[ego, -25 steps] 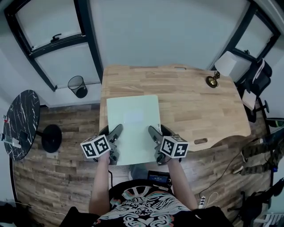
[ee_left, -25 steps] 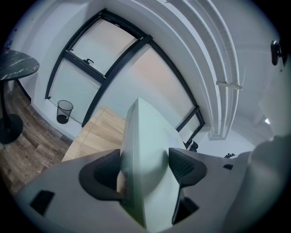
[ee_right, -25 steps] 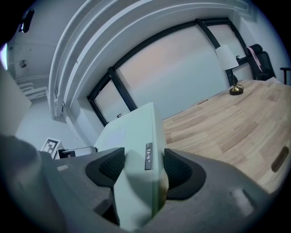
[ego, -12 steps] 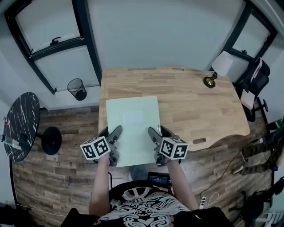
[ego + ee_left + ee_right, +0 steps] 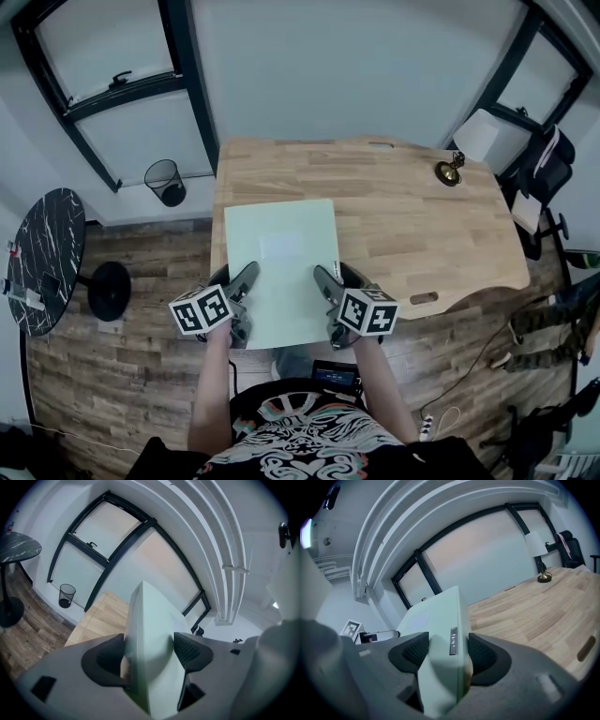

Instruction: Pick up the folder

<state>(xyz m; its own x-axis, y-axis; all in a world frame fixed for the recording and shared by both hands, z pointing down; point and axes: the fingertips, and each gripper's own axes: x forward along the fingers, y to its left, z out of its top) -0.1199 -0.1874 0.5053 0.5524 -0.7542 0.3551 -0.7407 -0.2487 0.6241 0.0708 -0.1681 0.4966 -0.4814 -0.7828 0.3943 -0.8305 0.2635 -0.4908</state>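
Almost nothing has moved since a second ago: the pale green flat folder (image 5: 281,267) stays over the wooden worktop's (image 5: 412,225) near edge, with the left claw (image 5: 247,281) and right claw (image 5: 324,283) each clamped on one side edge.

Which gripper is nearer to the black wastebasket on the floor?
Left. The left gripper grips the folder's left edge, on the wastebasket's side; the right gripper grips its right edge, farther away.

A wooden table (image 5: 412,220) stands against a white wall (image 5: 328,66) with black-framed windows (image 5: 108,52). On the plank floor (image 5: 122,375) at left are a wire bin (image 5: 165,182) and a round marble stand (image 5: 42,262); a black chair (image 5: 548,161) sits right.
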